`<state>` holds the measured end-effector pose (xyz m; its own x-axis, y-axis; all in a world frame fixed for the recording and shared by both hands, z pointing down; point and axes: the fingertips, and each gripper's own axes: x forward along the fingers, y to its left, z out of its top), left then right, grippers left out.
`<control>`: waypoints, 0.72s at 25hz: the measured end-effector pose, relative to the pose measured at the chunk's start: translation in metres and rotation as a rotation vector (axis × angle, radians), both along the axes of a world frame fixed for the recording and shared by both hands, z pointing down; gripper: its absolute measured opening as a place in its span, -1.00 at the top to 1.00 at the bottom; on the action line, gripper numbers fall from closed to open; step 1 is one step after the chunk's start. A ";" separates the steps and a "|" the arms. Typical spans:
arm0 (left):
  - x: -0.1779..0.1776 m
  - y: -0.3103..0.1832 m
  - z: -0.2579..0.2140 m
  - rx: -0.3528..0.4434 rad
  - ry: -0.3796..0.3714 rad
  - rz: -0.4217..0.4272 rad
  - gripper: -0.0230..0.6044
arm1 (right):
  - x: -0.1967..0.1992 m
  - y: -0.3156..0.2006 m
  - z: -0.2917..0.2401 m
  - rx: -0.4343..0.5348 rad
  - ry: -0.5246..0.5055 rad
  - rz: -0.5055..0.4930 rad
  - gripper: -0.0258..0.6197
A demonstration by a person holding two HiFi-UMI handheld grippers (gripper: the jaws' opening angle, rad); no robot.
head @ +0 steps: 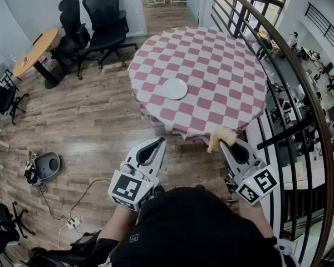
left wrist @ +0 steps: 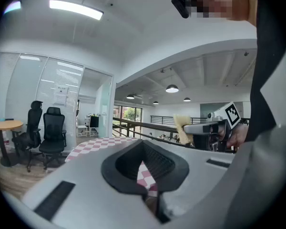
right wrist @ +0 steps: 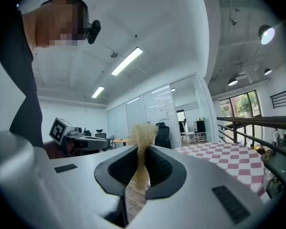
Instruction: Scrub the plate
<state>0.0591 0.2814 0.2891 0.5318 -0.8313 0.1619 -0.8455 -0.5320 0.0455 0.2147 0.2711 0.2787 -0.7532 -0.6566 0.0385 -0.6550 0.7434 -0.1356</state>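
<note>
Holding the left gripper near and low, jaws pressed together on nothing; looking past it at the white plate lying farther off on the red-and-white checked table, well apart from both tools; clamping a yellow sponge in the right gripper, by the table's near edge.

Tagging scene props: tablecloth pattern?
Pink-and-white checks on the tablecloth; head view shows it best.
</note>
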 end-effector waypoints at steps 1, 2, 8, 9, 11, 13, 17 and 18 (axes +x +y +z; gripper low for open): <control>-0.001 0.000 0.001 0.001 0.003 0.003 0.91 | -0.001 0.000 0.000 -0.001 0.001 0.000 0.77; -0.001 0.001 0.001 0.002 0.005 0.005 0.91 | -0.001 0.000 0.000 -0.002 0.001 0.001 0.77; -0.006 -0.001 0.002 -0.009 0.011 -0.013 0.91 | -0.005 -0.001 0.000 -0.008 0.002 -0.008 0.77; -0.007 -0.001 0.003 -0.009 0.011 -0.012 0.91 | -0.007 -0.001 0.000 -0.008 0.004 -0.014 0.76; -0.010 0.000 0.006 -0.007 0.018 -0.004 0.91 | -0.012 -0.001 0.000 -0.005 0.006 -0.023 0.76; -0.014 0.001 0.008 -0.007 0.025 -0.002 0.91 | -0.019 -0.001 0.000 -0.006 0.001 -0.028 0.76; -0.031 0.002 0.007 -0.010 0.030 -0.018 0.91 | -0.033 -0.001 0.002 -0.025 -0.014 -0.031 0.76; -0.036 0.003 0.009 -0.011 0.031 -0.019 0.91 | -0.037 -0.001 0.003 -0.027 -0.013 -0.033 0.76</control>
<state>0.0235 0.2845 0.2977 0.5206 -0.8397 0.1544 -0.8537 -0.5150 0.0779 0.1773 0.2705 0.2813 -0.7750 -0.6302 0.0462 -0.6282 0.7606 -0.1638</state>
